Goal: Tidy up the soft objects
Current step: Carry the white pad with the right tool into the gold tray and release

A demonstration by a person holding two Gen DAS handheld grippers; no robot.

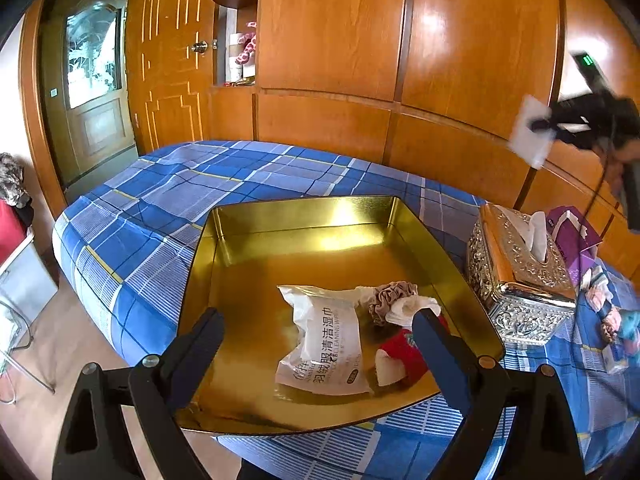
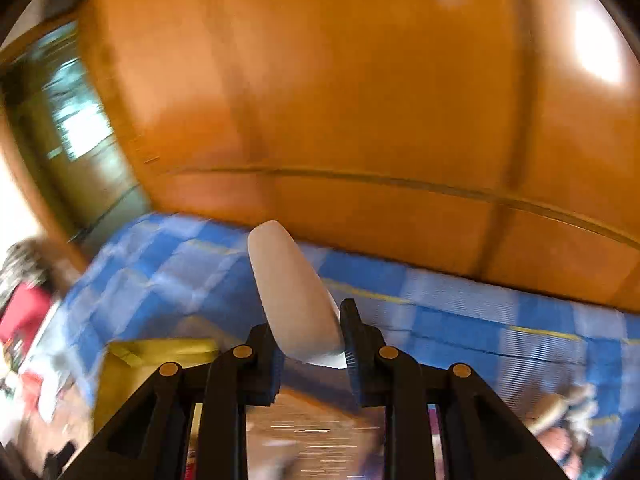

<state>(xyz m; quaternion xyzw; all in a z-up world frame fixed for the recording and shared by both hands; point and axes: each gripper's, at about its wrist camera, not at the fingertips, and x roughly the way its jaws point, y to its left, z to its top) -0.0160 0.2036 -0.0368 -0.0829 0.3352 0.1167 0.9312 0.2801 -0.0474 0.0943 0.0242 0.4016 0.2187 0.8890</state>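
A gold metal tray (image 1: pixel 304 210) lies on the blue plaid bed. In it are a white wet-wipes pack (image 1: pixel 326 340), a beige scrunchie (image 1: pixel 390 298), white cloth (image 1: pixel 416 306) and a red and white soft item (image 1: pixel 400 358). My left gripper (image 1: pixel 318 322) is open just above the tray's near part, its fingers either side of the pack. My right gripper (image 2: pixel 308 332) is shut on a white flat pad (image 2: pixel 294 292), held high above the bed; it also shows in the left wrist view (image 1: pixel 534 130) at upper right, blurred.
An ornate silver tissue box (image 1: pixel 520 276) stands right of the tray, with a purple packet (image 1: pixel 574 232) behind it and small soft items (image 1: pixel 612 316) at the right edge. Wooden wardrobe panels rise behind the bed. A door is at far left.
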